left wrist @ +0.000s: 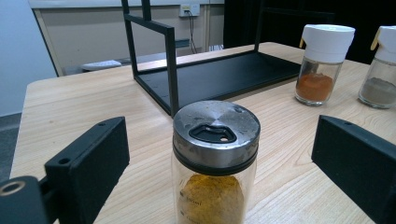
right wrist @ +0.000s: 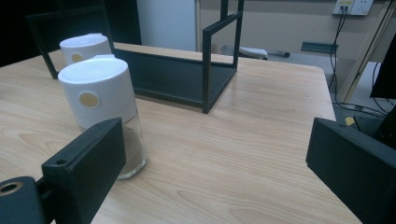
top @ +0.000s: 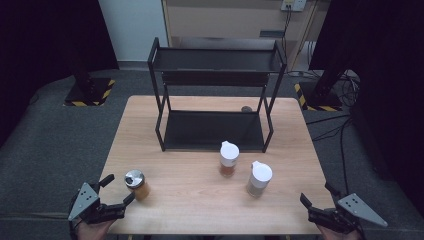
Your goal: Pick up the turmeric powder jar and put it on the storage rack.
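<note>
Pretty much nothing's been done yet. The steel-lidded jar (top: pixel 135 184) is lined up at 12 o'clock between the wide-open jaws of the left gripper (top: pixel 116 189), not gripped. The right gripper (top: pixel 315 198) is held open too, with the white-capped jar (top: pixel 259 179) at its 10 o'clock. The rack (top: pixel 215 131) hasn't been loaded.

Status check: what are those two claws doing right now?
Both claws open, left claw framing the metal-lidded jar, untouched. Right claw near grey-spice jar. Nothing in the way.
</note>
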Available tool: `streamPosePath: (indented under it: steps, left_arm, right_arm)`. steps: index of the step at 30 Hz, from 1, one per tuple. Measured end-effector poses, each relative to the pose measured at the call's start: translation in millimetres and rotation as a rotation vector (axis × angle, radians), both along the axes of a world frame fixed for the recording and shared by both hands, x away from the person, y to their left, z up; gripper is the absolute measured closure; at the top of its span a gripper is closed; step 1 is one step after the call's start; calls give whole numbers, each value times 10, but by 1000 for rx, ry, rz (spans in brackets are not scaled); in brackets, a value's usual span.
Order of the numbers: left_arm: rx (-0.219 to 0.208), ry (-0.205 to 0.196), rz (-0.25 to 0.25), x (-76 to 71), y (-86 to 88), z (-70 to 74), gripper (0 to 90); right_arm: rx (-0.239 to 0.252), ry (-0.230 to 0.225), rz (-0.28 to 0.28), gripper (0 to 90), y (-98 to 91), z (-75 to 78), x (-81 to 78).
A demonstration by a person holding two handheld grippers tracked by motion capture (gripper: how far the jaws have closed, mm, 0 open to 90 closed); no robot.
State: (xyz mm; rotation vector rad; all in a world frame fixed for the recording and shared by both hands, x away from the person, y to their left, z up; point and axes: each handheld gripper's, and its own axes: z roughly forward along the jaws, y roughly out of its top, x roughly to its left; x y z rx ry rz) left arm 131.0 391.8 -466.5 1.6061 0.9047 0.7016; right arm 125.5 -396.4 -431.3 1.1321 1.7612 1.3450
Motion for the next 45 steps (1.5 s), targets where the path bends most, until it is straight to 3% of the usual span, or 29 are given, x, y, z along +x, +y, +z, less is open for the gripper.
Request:
streamPosePath:
  steps: [27,37,45]
  left_arm:
    - [-22,6,-6,1,9,24,38]
    - [-22,-4,-10,-1,9,121,37]
    - [-10,19,-22,27,62,219,36]
  right_arm:
    - [-21,2,11,47,29,6,15]
    - [-23,1,8,46,33,9,9]
    - [-23,3,10,47,34,7,16]
